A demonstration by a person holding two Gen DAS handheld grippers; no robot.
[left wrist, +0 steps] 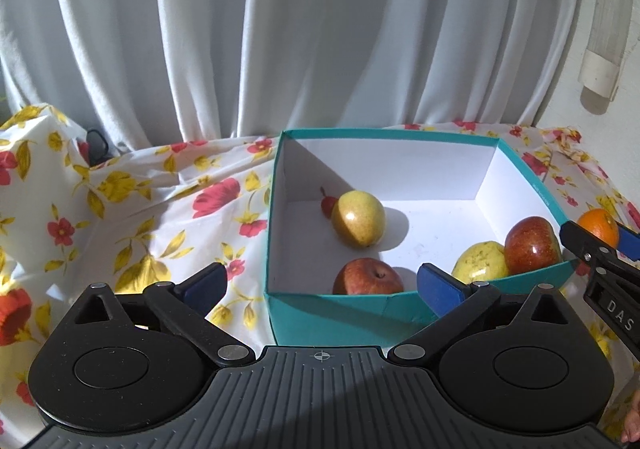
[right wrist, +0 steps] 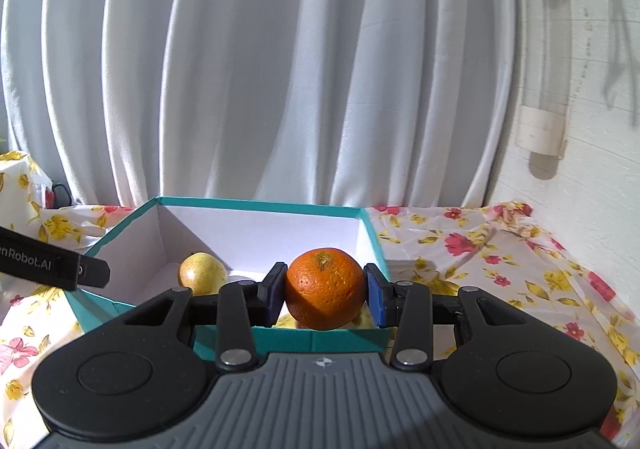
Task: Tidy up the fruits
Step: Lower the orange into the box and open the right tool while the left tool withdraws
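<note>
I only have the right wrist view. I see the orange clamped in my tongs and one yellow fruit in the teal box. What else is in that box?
Observer: The left wrist view shows a red apple against the near wall of the box.
Operator: Anything in the corner by my orange?
Observer: Yes, a red apple and a yellow-green fruit sit together there, touching.
Operator: Is the left tongs holding something?
Observer: No, the left tongs are wide open with nothing between them, in front of the box.
</note>
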